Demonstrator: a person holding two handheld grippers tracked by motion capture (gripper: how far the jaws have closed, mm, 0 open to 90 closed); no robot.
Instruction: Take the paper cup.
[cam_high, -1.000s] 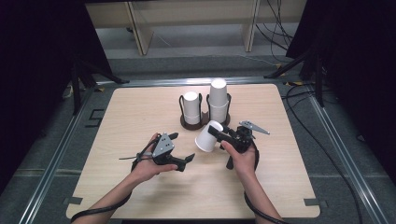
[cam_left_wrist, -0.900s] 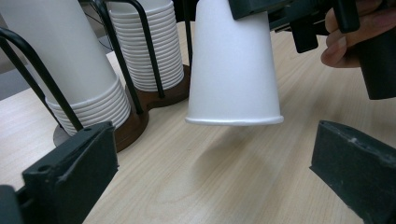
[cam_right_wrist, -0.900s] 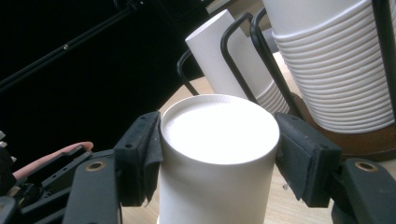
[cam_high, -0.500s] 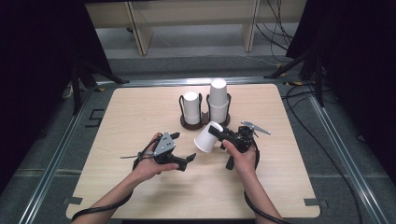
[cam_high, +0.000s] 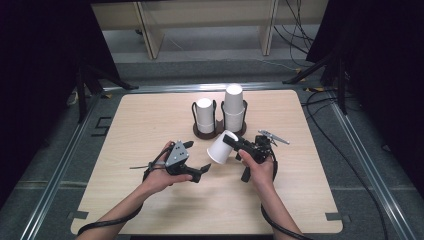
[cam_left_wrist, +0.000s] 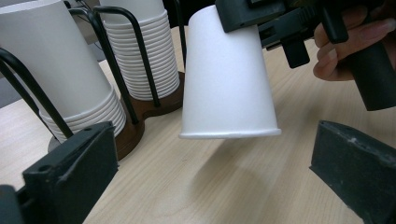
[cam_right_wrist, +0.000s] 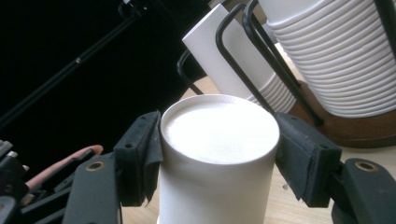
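Observation:
A single white paper cup (cam_high: 220, 147) hangs tilted above the wooden table (cam_high: 150, 120), mouth toward the lower left. My right gripper (cam_high: 233, 143) is shut on its closed base end, and in the right gripper view both pads (cam_right_wrist: 140, 158) press the cup (cam_right_wrist: 217, 135) from either side. My left gripper (cam_high: 202, 170) lies just left of the cup's mouth, open with nothing between its jaws. In the left gripper view the cup (cam_left_wrist: 226, 79) hangs mouth-down beyond the wide-apart fingers (cam_left_wrist: 70, 172). Behind stands a wire cup holder (cam_high: 207, 132) with a short stack (cam_high: 204, 112) and a taller stack (cam_high: 234, 105).
The holder's brown base (cam_left_wrist: 149, 105) and black wires stand close behind the held cup. Metal rails frame the table (cam_high: 345, 125). Cables (cam_high: 320, 100) trail off the far right, and a shelf unit (cam_high: 200, 20) stands beyond the table.

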